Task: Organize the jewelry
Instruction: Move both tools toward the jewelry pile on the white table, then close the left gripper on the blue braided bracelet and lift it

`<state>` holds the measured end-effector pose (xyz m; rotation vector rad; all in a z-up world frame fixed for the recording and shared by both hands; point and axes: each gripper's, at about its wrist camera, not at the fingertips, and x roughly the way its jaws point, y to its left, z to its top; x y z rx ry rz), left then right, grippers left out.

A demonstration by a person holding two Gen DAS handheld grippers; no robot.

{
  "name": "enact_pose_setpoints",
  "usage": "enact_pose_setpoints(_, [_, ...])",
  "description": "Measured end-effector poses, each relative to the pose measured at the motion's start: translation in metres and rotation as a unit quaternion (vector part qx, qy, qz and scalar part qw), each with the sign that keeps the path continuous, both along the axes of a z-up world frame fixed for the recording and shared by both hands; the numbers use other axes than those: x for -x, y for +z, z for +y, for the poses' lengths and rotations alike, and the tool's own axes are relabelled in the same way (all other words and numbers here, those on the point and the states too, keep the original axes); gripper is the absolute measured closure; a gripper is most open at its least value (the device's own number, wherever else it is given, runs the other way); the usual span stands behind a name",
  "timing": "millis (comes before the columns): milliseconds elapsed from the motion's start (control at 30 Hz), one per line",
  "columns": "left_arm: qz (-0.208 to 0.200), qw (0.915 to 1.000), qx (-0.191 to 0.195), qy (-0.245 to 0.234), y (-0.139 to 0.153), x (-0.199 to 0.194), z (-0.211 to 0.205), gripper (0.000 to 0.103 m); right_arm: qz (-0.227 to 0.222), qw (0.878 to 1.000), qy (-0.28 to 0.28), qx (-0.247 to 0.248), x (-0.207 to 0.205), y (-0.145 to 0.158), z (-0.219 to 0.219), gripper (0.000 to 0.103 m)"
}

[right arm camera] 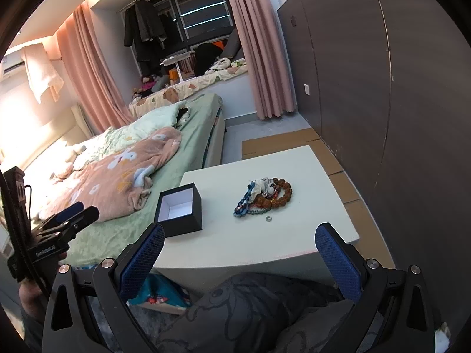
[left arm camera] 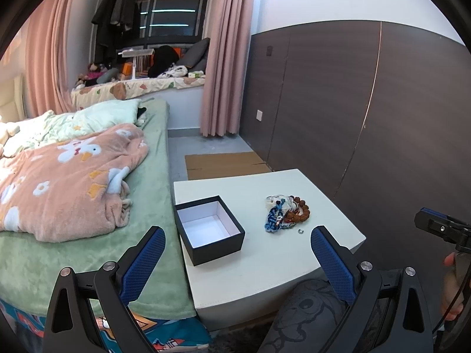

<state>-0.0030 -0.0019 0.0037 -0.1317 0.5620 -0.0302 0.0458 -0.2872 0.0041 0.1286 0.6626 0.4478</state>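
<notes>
The jewelry pile (right arm camera: 263, 195) is seen in the middle of the right wrist view, above and slightly left of the midpoint of the right hand-held gripper (right arm camera: 240, 253), whose blue-padded fingers are spread wide with nothing between them. In the left wrist view the same pile appears right of centre, above the wide-spread and likewise empty left hand-held gripper (left arm camera: 238, 256). Both grippers are held back off the near edge of the white tabletop (left arm camera: 265, 264), well apart from the pile. The right one is judged to be the nearer and better lined up, since the pile lies almost straight ahead of it.

The pile is made up of a brown beaded bracelet (right arm camera: 279, 194), a blue braided cord (right arm camera: 243, 203) and paler pieces tangled on top. Its long axis is seen running from the lower left to the upper right of the right wrist frame, so it lies oblique to the finger line. A small ring (right arm camera: 268, 219) is set apart just below the pile, on the side facing the grippers.

The black box (left arm camera: 210, 229) is found left of the pile on the tabletop, beside the bed (left arm camera: 88, 250), directly above the left gripper. It is open, no lid is seen, and its white interior is empty: nothing has yet been placed in it.
</notes>
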Motion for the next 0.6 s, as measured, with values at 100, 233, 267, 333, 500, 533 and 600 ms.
enact_pose_setpoints(100, [0.004,1.0000,0.001,-0.003,-0.003,-0.005,-0.003,0.004,0.001,1.000,-0.002,0.002,-0.004,-0.002,-0.006,0.000])
enact_pose_setpoints(233, [0.007,0.9999,-0.001,-0.009,-0.005,-0.014,-0.010,0.004,0.003,1.000,-0.010,-0.009,-0.013,-0.005,-0.023,0.000])
enact_pose_setpoints(267, [0.005,0.9999,-0.002,-0.011,-0.005,-0.016,-0.012,0.004,0.004,1.000,-0.012,-0.012,-0.016,-0.006,-0.027,0.000])
enact_pose_setpoints(333, [0.004,0.9998,-0.008,-0.015,-0.008,-0.021,-0.018,0.004,0.011,1.000,-0.013,-0.015,-0.023,-0.010,-0.034,0.000])
enact_pose_setpoints(500, [0.016,0.9993,-0.011,-0.033,-0.019,-0.041,-0.031,0.009,0.026,0.999,-0.014,-0.023,-0.044,-0.022,-0.043,0.001])
enact_pose_setpoints(533, [0.021,0.9991,-0.011,-0.036,-0.022,-0.045,-0.033,0.011,0.029,0.999,-0.014,-0.022,-0.048,-0.025,-0.043,0.001])
enact_pose_setpoints(600, [0.033,0.9985,-0.010,-0.043,-0.029,-0.056,-0.037,0.018,0.039,0.999,-0.013,-0.021,-0.056,-0.032,-0.043,0.002])
